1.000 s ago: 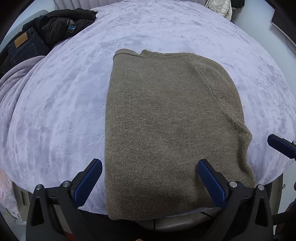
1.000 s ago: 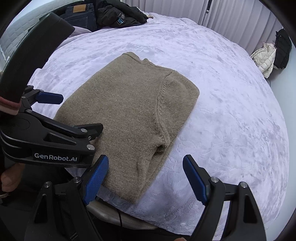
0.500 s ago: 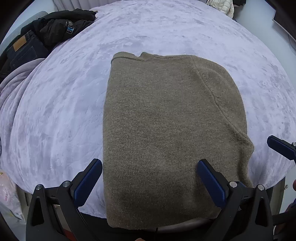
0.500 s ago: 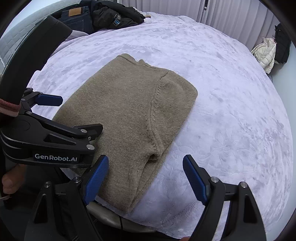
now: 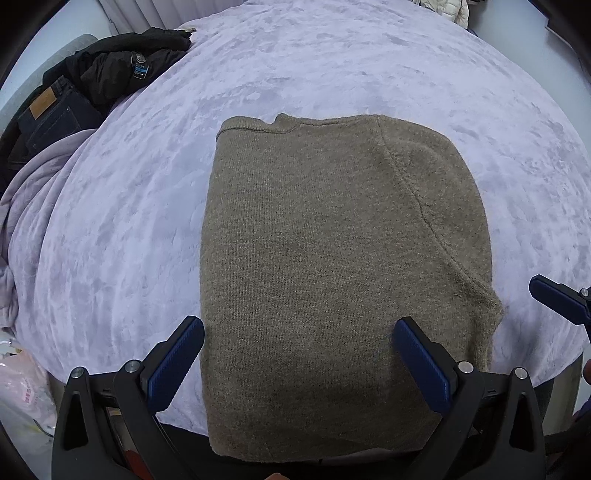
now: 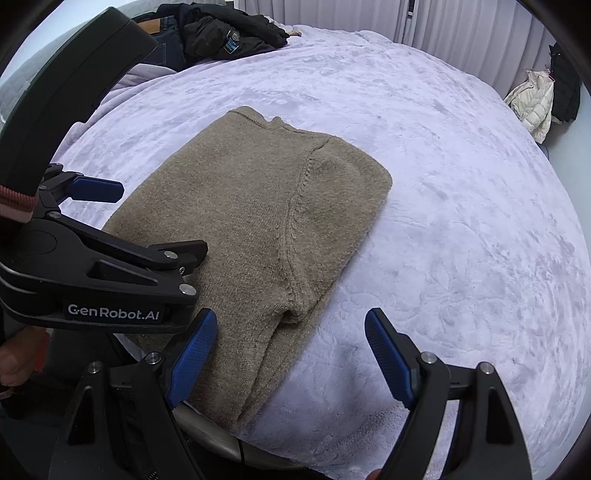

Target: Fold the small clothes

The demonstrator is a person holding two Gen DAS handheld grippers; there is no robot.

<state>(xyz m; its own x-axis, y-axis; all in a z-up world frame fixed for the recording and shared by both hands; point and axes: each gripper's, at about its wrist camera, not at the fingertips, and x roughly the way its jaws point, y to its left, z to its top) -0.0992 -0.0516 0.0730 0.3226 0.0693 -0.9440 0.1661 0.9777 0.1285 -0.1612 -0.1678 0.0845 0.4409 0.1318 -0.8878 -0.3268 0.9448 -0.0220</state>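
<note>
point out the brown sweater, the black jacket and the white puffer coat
brown sweater (image 5: 332, 258), left wrist view, middle of its folded body
black jacket (image 6: 229, 29), right wrist view, its crumpled top
white puffer coat (image 6: 533, 101), right wrist view, its quilted front

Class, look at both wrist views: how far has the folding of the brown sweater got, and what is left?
Done: the brown sweater lies on the lilac blanket as a narrow panel, a sleeve seam showing on its right side. In hand: nothing; the left gripper and right gripper hover over its near end, jaws open. Left: probably folding the near end up toward the collar.
</note>
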